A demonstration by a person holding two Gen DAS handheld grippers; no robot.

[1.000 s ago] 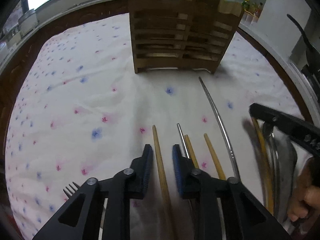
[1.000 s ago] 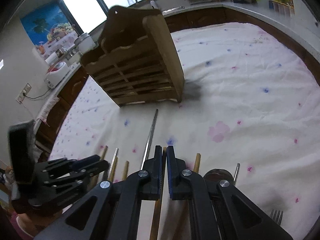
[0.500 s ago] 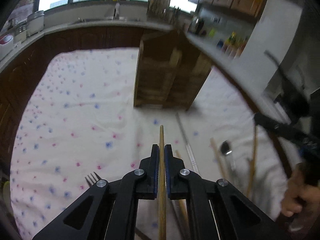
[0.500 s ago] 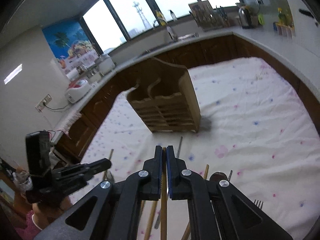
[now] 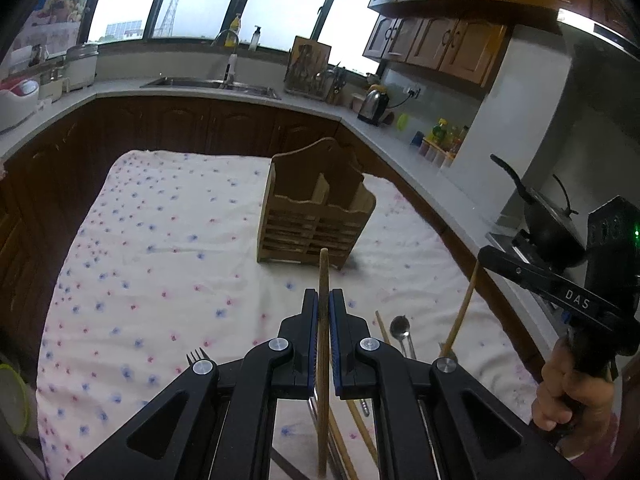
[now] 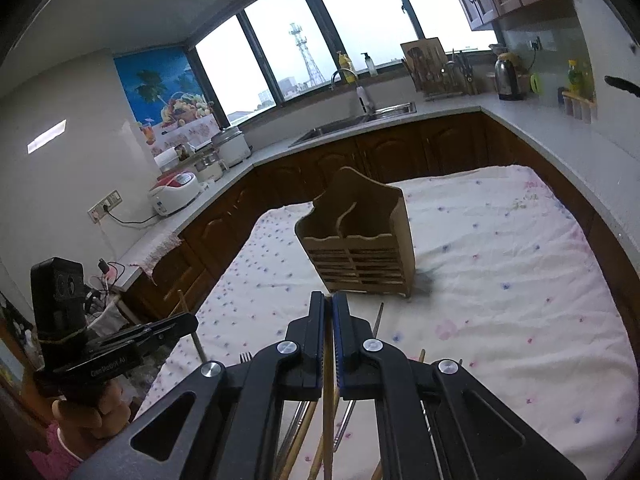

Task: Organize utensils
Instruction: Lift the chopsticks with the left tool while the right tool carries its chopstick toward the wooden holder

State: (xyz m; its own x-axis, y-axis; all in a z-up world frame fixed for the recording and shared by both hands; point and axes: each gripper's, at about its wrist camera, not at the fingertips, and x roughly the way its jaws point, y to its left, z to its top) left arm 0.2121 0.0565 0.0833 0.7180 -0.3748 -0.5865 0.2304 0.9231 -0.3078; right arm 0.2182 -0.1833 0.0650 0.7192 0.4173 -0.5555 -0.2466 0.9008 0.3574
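Two claws at the bench, left claw (image 5: 324, 300) and right claw (image 6: 328, 304), one wooden chopstick apiece.
The left claw's chopstick (image 5: 323, 272) and the right claw's chopstick (image 5: 464, 308) make two held; ahead of the left claw stands one wooden holder (image 5: 316, 228); to its right lie one spoon (image 5: 400, 326) and at least two loose chopsticks (image 5: 382, 330); to its left, one fork (image 5: 196, 356).
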